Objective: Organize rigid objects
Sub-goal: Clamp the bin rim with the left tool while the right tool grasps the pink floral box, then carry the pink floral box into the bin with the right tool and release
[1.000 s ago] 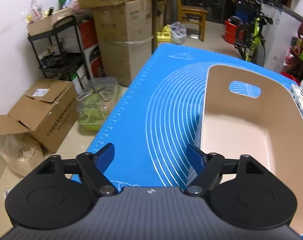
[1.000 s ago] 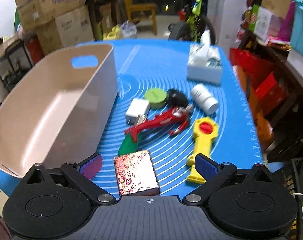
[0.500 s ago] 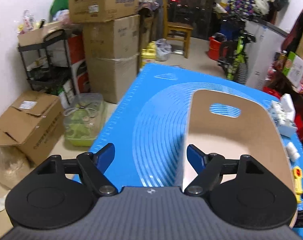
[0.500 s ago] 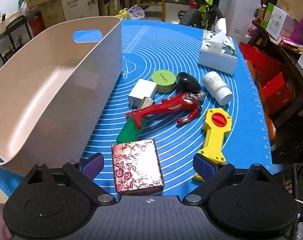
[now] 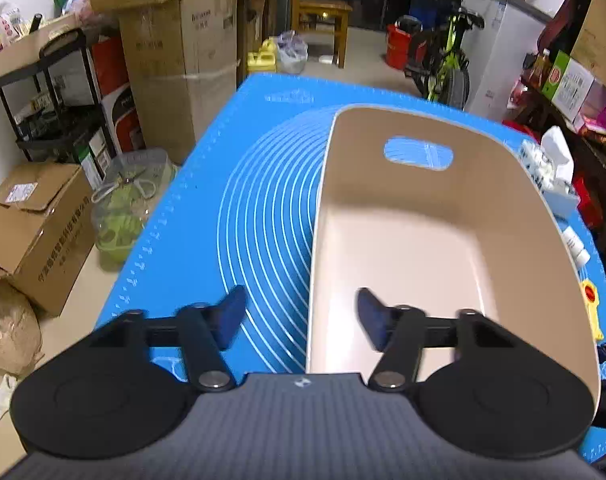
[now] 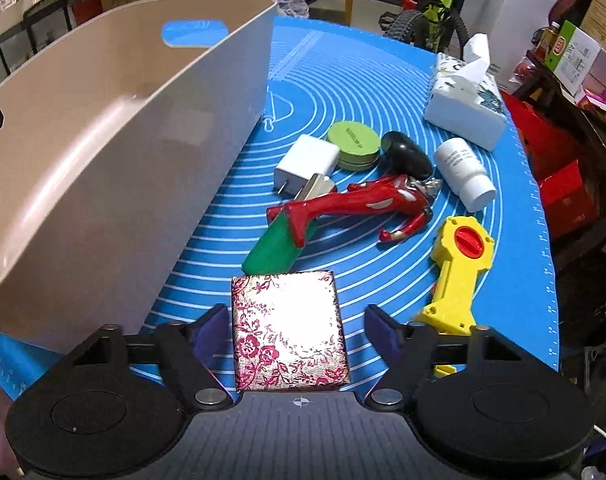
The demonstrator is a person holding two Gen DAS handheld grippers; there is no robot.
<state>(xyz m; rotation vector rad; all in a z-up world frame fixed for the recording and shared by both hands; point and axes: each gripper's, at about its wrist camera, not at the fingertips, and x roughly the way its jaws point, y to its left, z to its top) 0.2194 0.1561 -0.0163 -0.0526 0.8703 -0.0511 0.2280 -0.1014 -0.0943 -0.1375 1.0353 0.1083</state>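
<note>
A beige bin [image 5: 483,172] stands on the blue mat [image 5: 263,160]. My left gripper [image 5: 301,318] straddles the bin's near left wall; its jaws are closing, with a gap on both sides. In the right wrist view, a red-and-white patterned box [image 6: 289,332] lies between the fingers of my right gripper [image 6: 295,332]. Those jaws are closing too, and the right pad still stands clear of the box. Beyond it lie a green piece [image 6: 273,252], a red figure [image 6: 359,204], a white charger [image 6: 307,160], a green tin [image 6: 355,144], a black oval [image 6: 407,154], a white bottle [image 6: 463,172] and a yellow toy [image 6: 459,272].
The bin wall [image 6: 183,152] rises just left of the patterned box. A tissue box [image 6: 467,108] sits at the mat's far right. Off the table's left edge are cardboard boxes [image 5: 31,224], a plastic tub [image 5: 131,200] and a black shelf [image 5: 55,92]. A bicycle [image 5: 447,64] stands behind.
Both pairs of jaws have narrowed. My right gripper has sunk onto the patterned box, which now lies between its fingers. My left gripper has shifted so that the bin's wall runs between its fingers.
</note>
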